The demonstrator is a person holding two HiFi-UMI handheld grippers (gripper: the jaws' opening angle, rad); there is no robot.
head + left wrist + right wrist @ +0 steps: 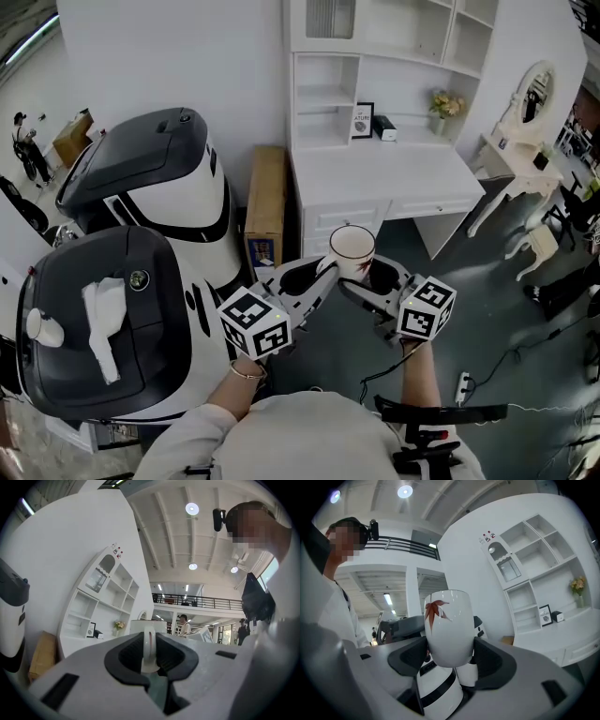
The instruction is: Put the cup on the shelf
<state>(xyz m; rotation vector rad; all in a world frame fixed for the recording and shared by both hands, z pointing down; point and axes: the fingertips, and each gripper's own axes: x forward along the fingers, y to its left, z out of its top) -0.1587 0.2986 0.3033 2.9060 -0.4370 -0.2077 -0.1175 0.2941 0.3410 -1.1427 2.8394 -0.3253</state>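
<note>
- Jaws of the right gripper are clamped on the round body of a white cup printed with a red leaf. The dark pads press its lower half from both sides.
- The left gripper has its jaws closed narrowly on the cup's handle, a thin white loop standing upright between the pads.
- In the head view the two grippers meet from left and right. The cup sits upright between them, open mouth up, held in the air above a dark floor.
- Ahead of the cup stands a white desk. A white shelf unit with open compartments rises along the back of the desk.
- A small picture frame stands low in the unit, and a vase of flowers stands to its right.
- To the left are two large white and dark grey machines. A cardboard box stands between them and the desk.
- The step in hand appears to be carrying the cup toward the shelf. The cup is well short of the desk, so it has not yet been placed.
- The next move likely calls for bringing the cup over the desk and raising it to an empty compartment. Its base then needs to be set flat before both grips open. The gripper on the handle should let go without tipping the cup.
</note>
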